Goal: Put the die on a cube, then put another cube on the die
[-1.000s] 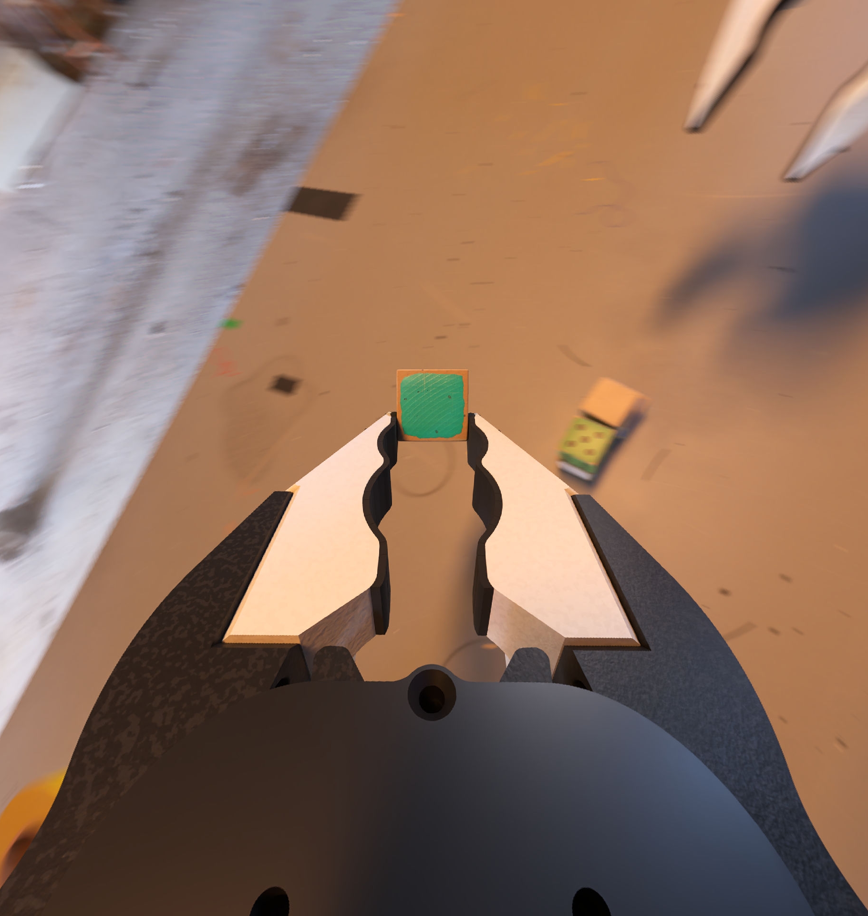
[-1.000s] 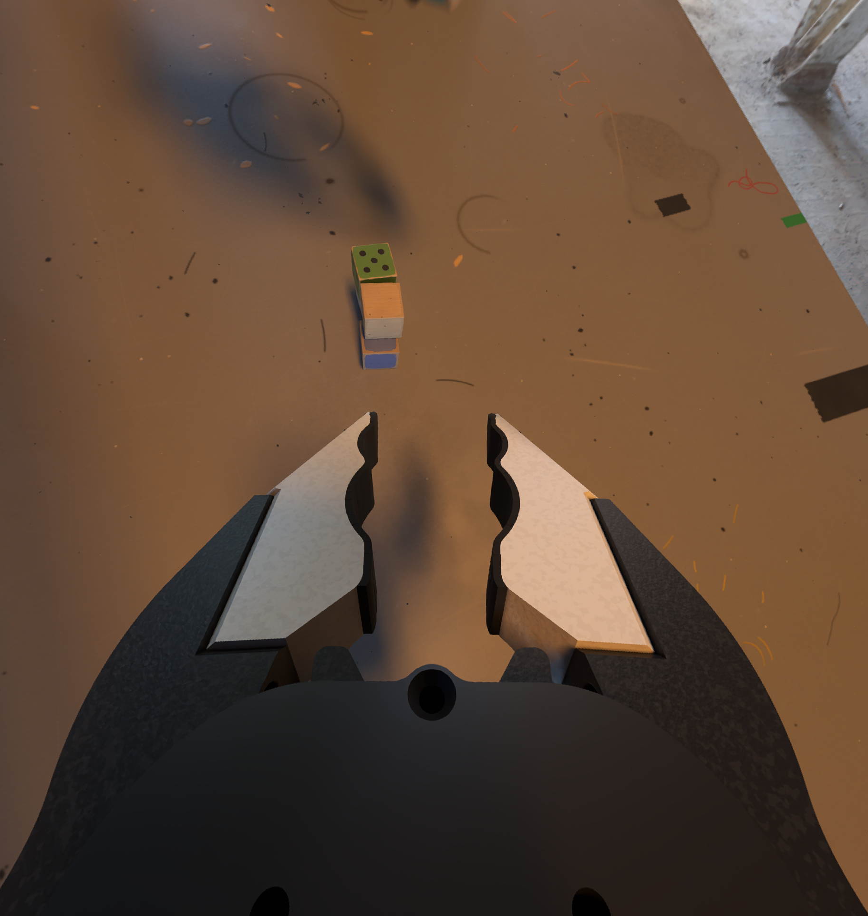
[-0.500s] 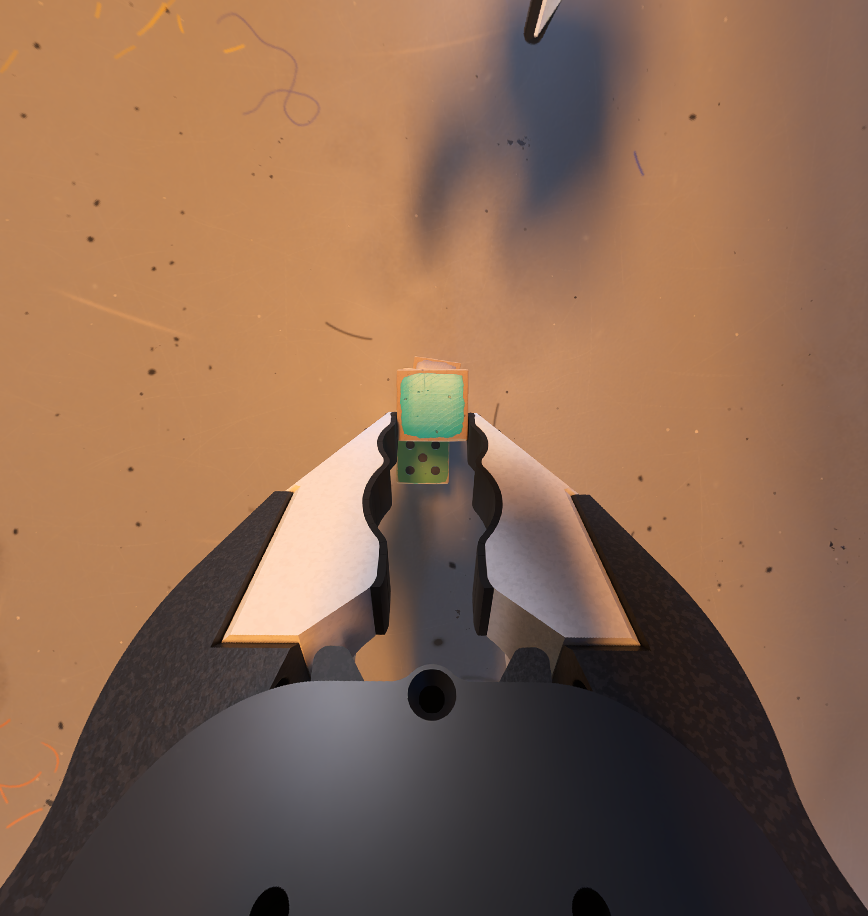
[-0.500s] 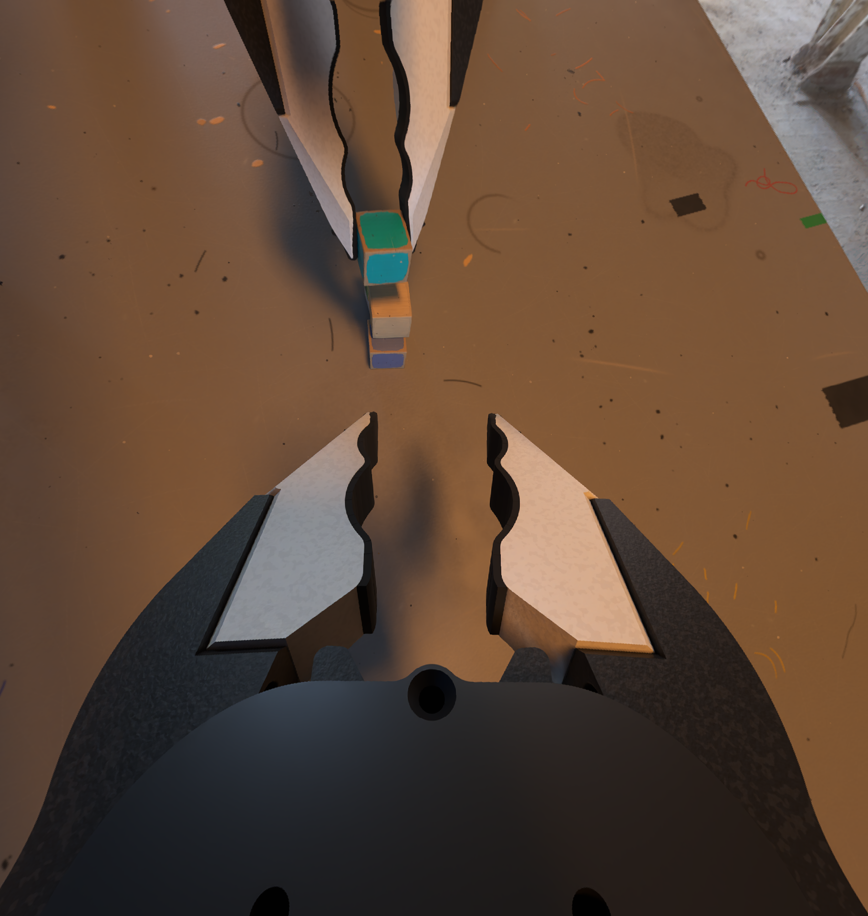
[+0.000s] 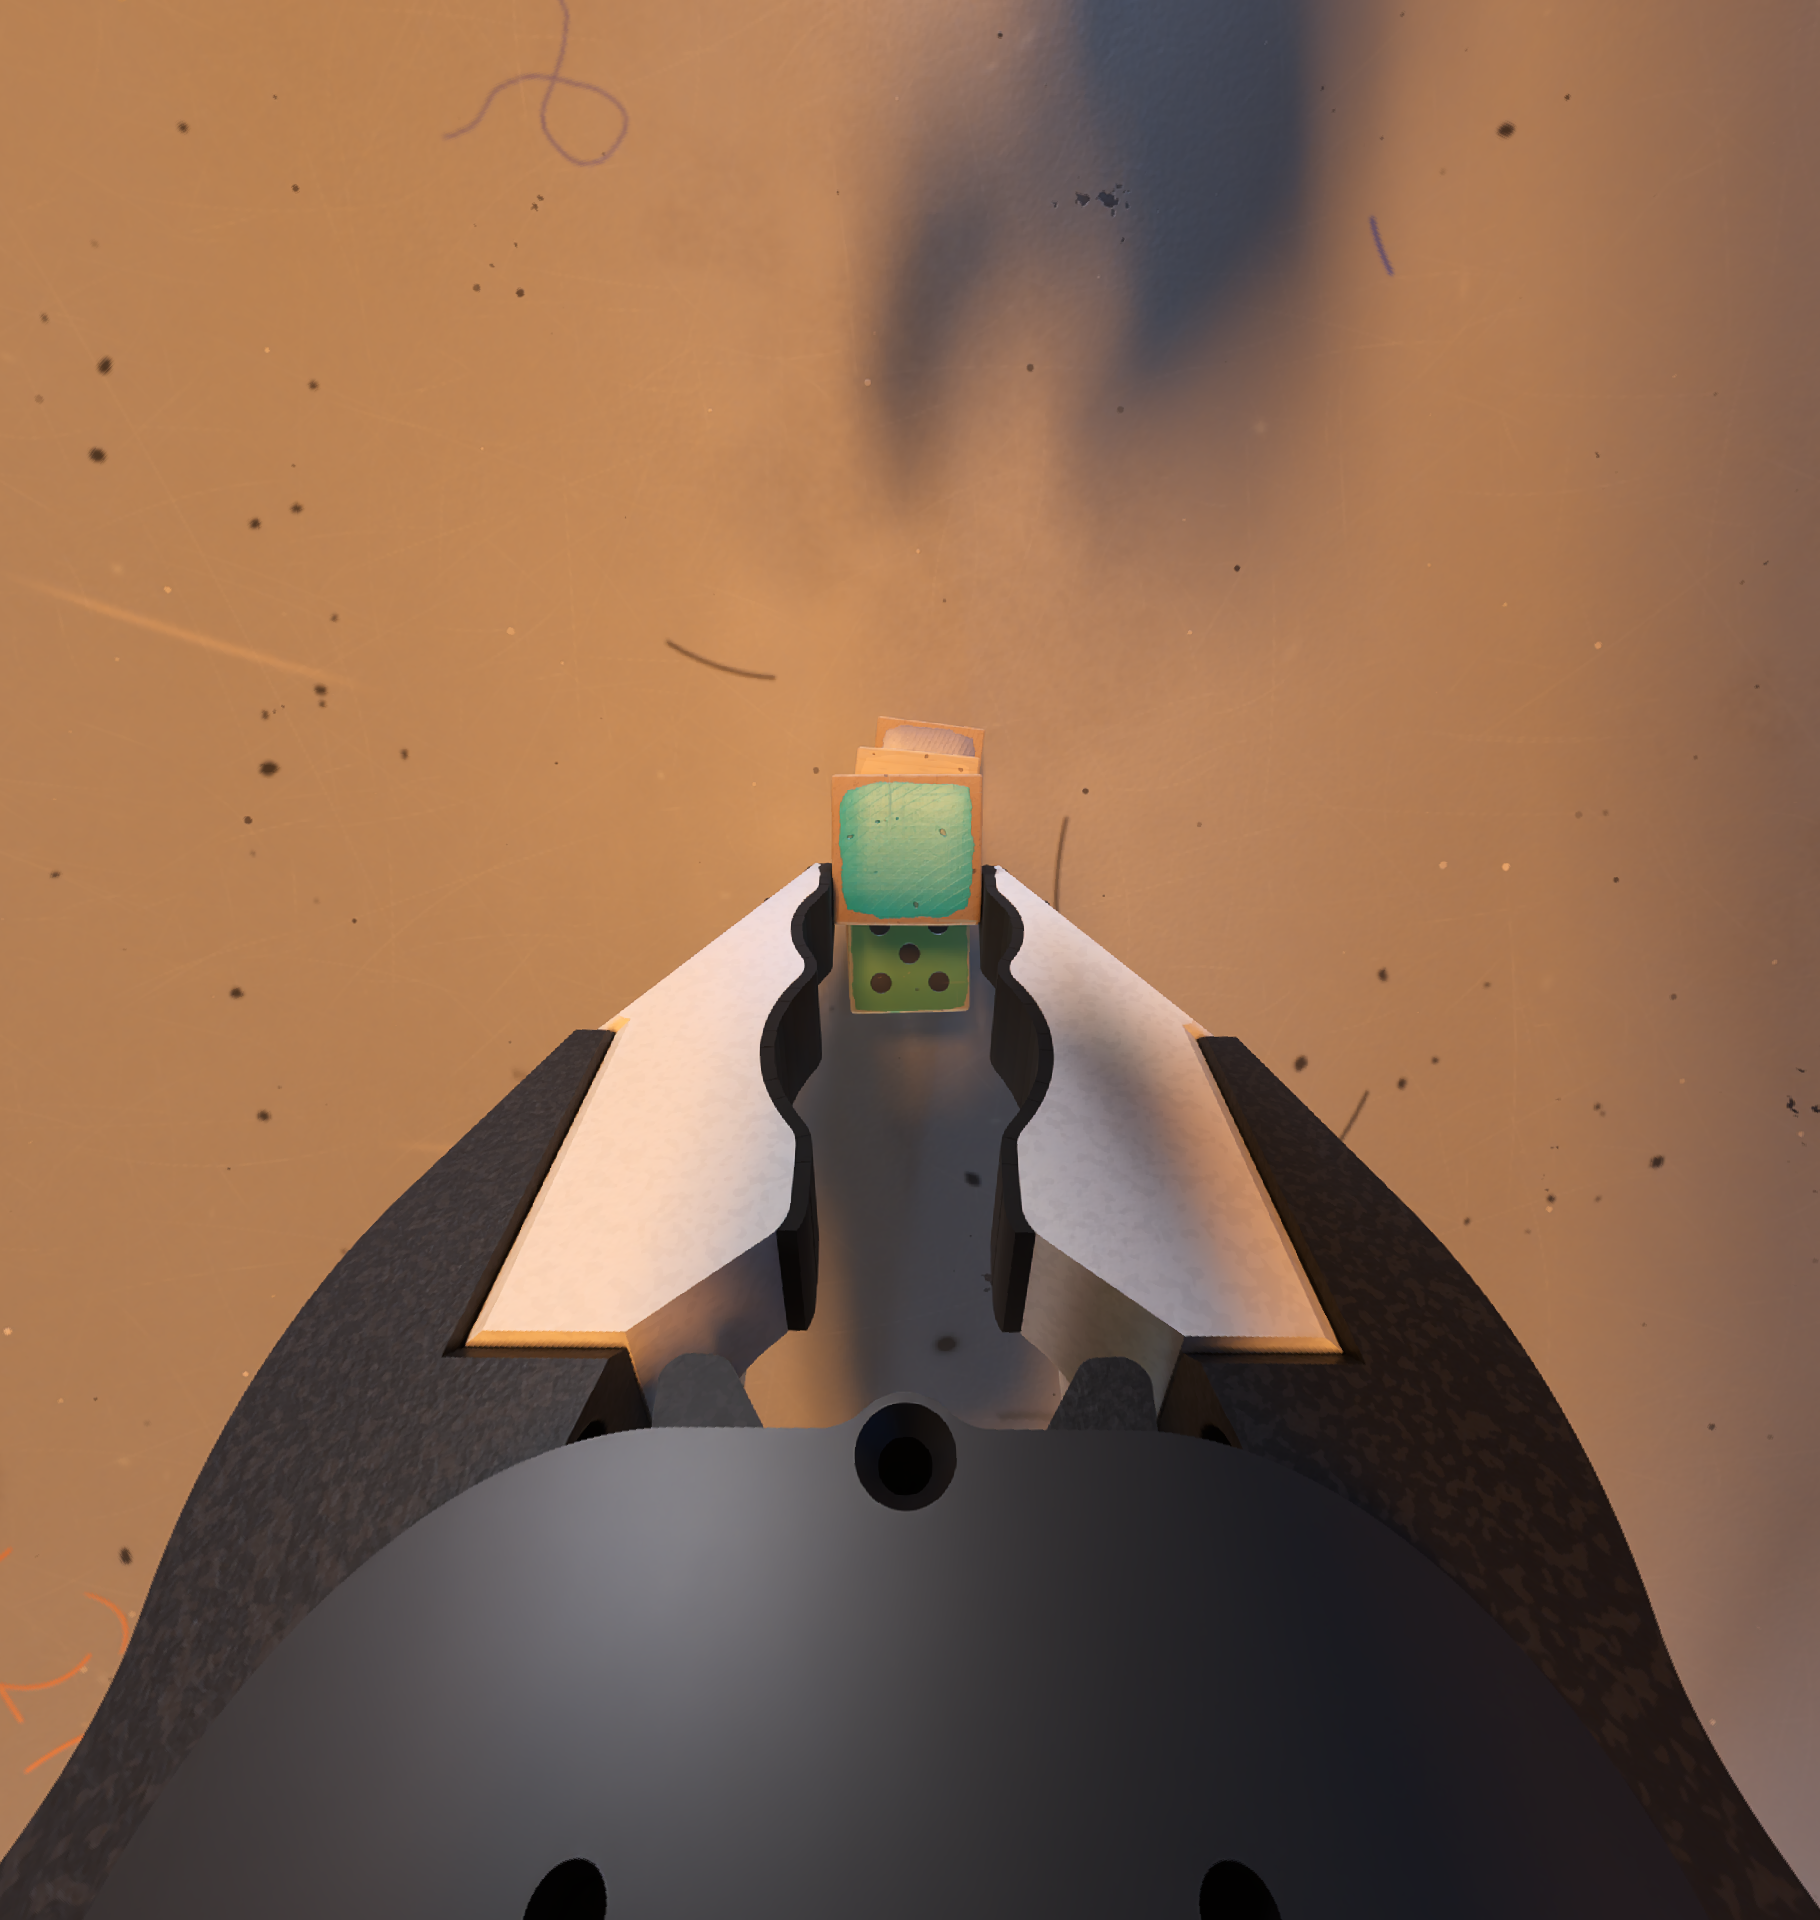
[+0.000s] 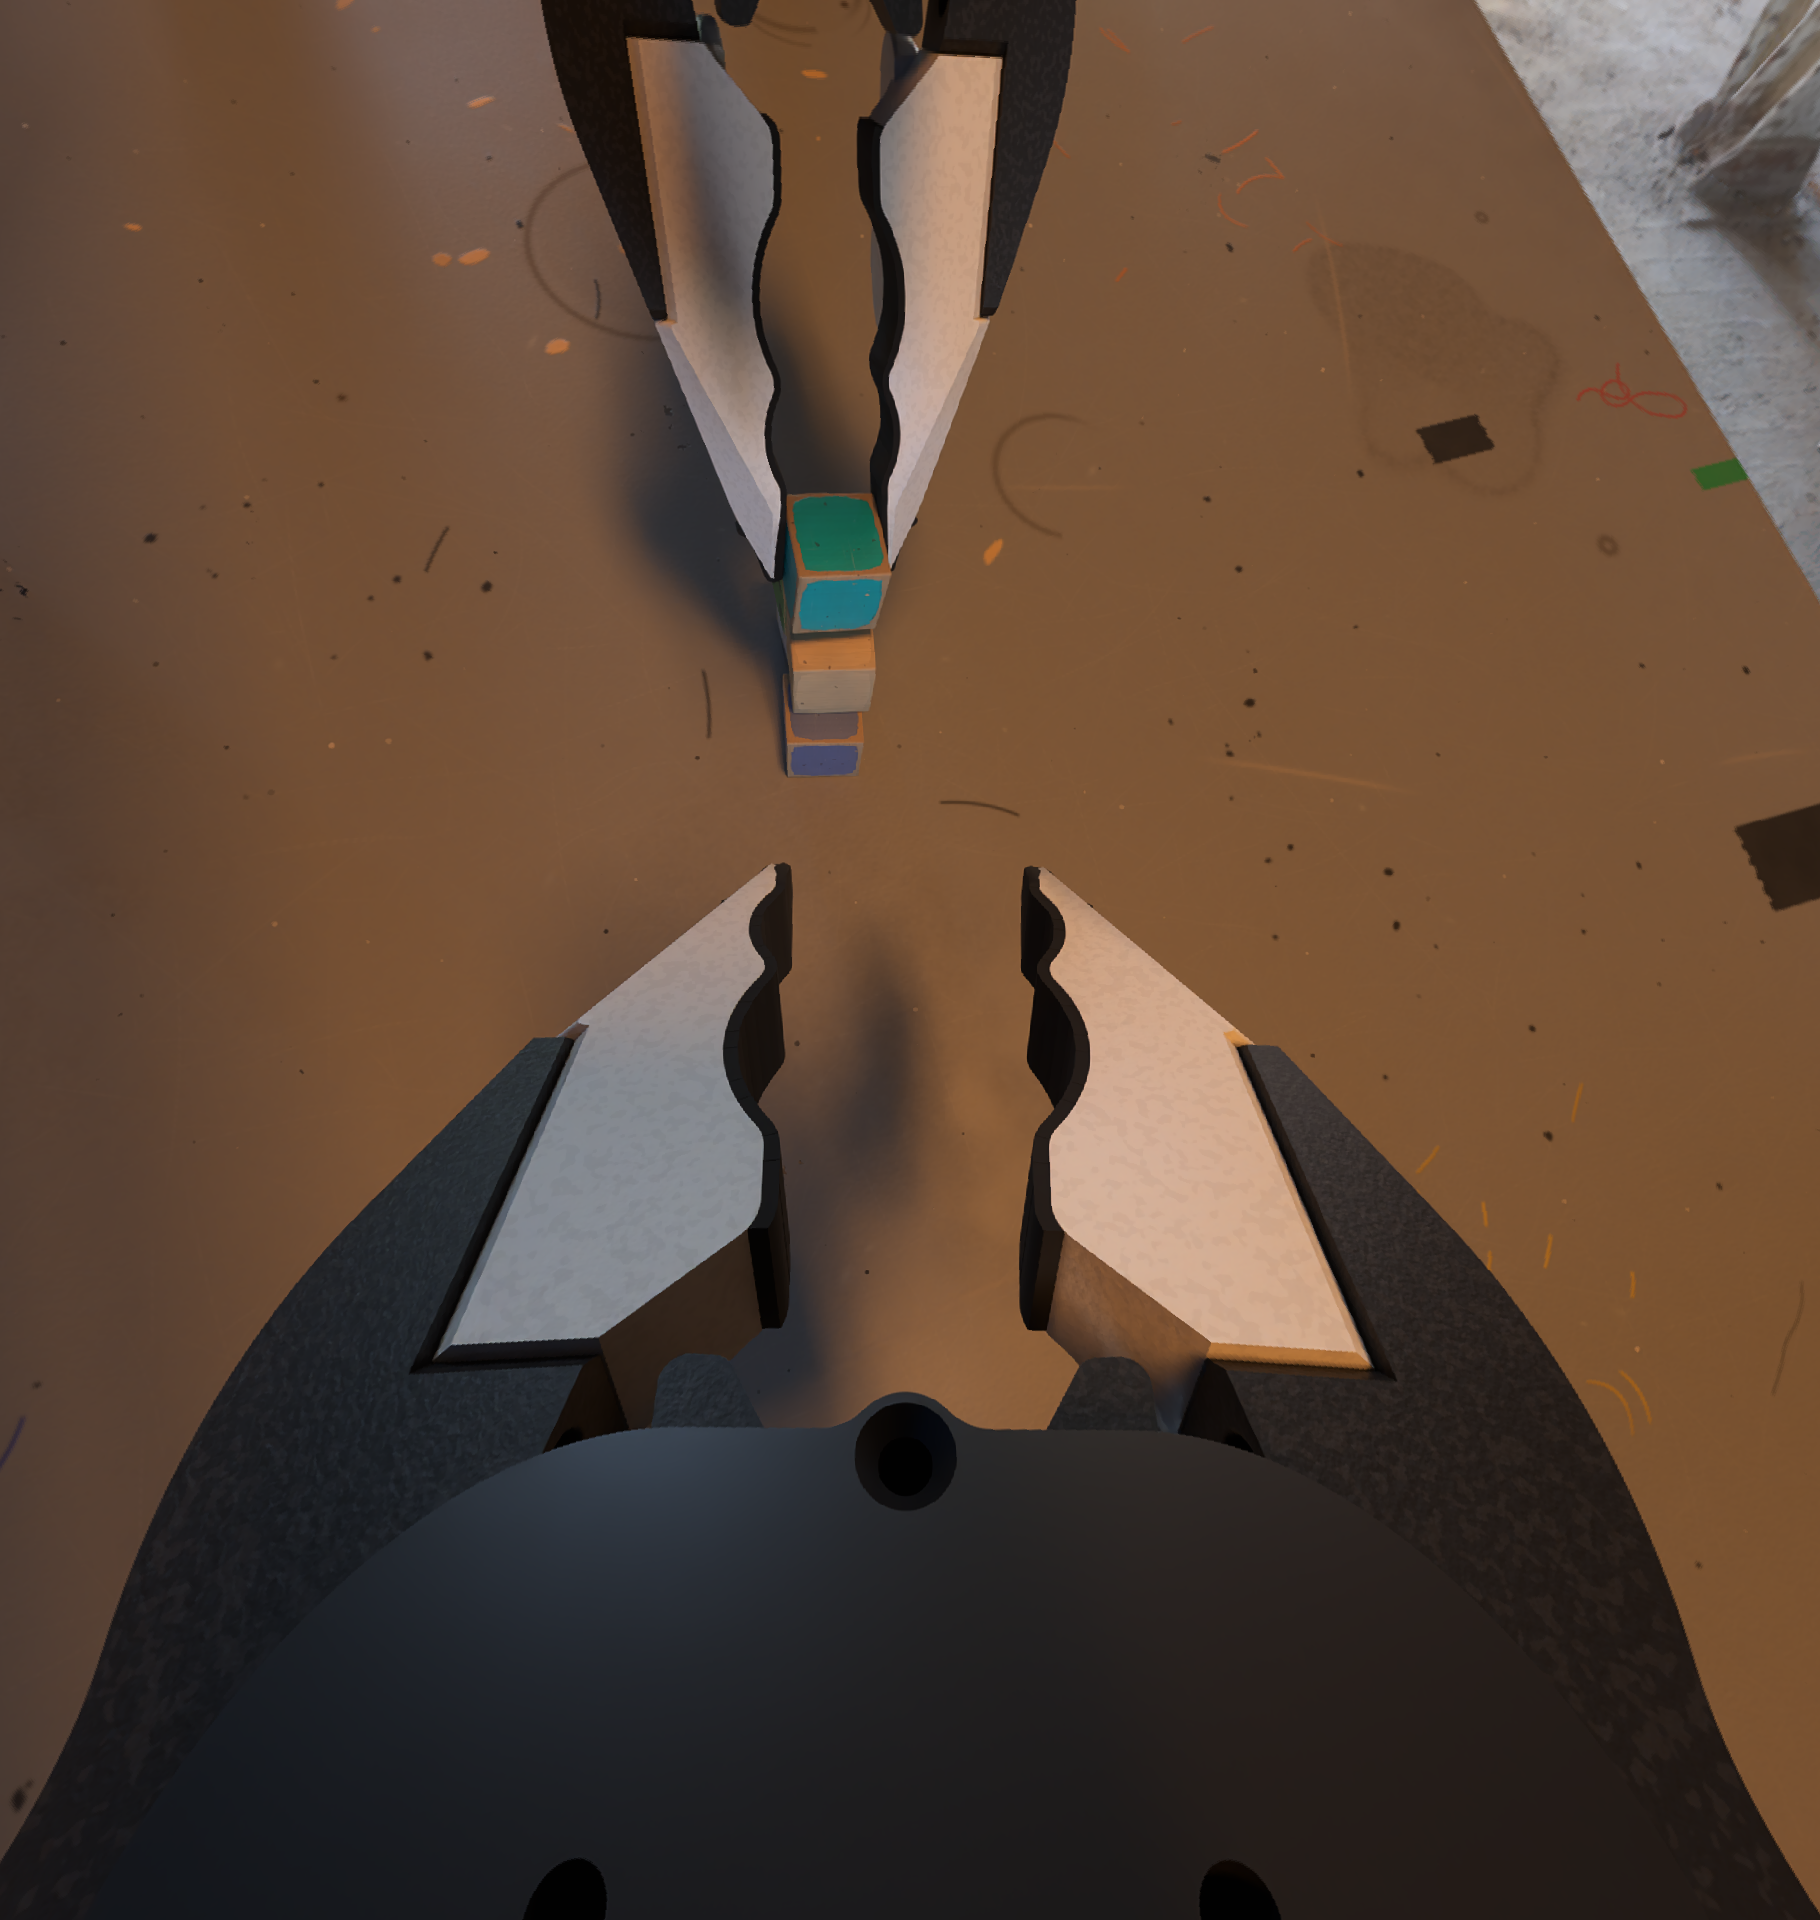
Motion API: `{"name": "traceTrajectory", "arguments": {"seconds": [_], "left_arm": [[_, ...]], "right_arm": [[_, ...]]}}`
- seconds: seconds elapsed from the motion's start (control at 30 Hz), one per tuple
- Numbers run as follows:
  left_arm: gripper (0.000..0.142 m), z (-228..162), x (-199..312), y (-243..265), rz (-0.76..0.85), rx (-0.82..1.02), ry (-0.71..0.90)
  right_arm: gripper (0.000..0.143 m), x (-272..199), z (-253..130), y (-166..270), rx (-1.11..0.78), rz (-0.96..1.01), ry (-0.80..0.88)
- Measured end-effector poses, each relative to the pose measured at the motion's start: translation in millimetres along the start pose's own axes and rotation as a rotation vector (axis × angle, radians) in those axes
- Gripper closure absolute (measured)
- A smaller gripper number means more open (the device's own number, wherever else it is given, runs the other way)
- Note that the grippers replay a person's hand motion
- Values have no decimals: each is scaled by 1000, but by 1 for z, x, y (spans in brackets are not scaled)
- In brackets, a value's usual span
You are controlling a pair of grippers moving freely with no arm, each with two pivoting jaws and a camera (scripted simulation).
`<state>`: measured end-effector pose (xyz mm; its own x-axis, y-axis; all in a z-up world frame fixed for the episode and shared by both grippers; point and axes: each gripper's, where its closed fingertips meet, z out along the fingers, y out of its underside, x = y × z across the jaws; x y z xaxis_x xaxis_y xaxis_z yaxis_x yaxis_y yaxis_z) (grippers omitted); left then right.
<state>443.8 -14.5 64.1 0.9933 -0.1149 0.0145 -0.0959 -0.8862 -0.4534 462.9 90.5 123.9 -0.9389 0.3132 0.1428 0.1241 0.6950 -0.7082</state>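
Lowered since half a second ago: left gripper (image 5: 906,873), now deeper over the stack in the right wrist view (image 6: 833,530). Clamped between its white fingertips (image 5: 781,935), a wooden cube with green and teal painted faces (image 5: 906,864) (image 6: 835,561). Directly under that cube, a green die with dark pips (image 5: 908,971); touching or just apart cannot be told. Below, a plain wooden block (image 6: 831,670), then a wooden cube with a blue-violet face (image 6: 823,753) on the scuffed brown tabletop (image 6: 1301,935). Nearer the camera, right gripper (image 6: 904,883): fingers spread wide, holding nothing, short of the stack.
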Motion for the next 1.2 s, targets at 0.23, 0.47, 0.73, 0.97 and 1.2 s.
{"name": "traceTrajectory", "arguments": {"seconds": [0.23,0.47,0.73,0.97,1.2], "left_arm": [[115,2,1,2,-1,9,12],[115,2,0,2,-3,23,14],[115,4,-1,4,-4,26,16],[115,4,-1,4,2,35,10],[111,5,0,4,4,45,23]], "right_arm": [[99,-1,2,0,-6,-4,-5],[99,-1,3,0,-10,-4,-6],[99,-1,3,0,-11,-4,-7],[99,-1,4,2,-17,-1,-9],[99,-1,5,3,-23,-2,-16]]}}
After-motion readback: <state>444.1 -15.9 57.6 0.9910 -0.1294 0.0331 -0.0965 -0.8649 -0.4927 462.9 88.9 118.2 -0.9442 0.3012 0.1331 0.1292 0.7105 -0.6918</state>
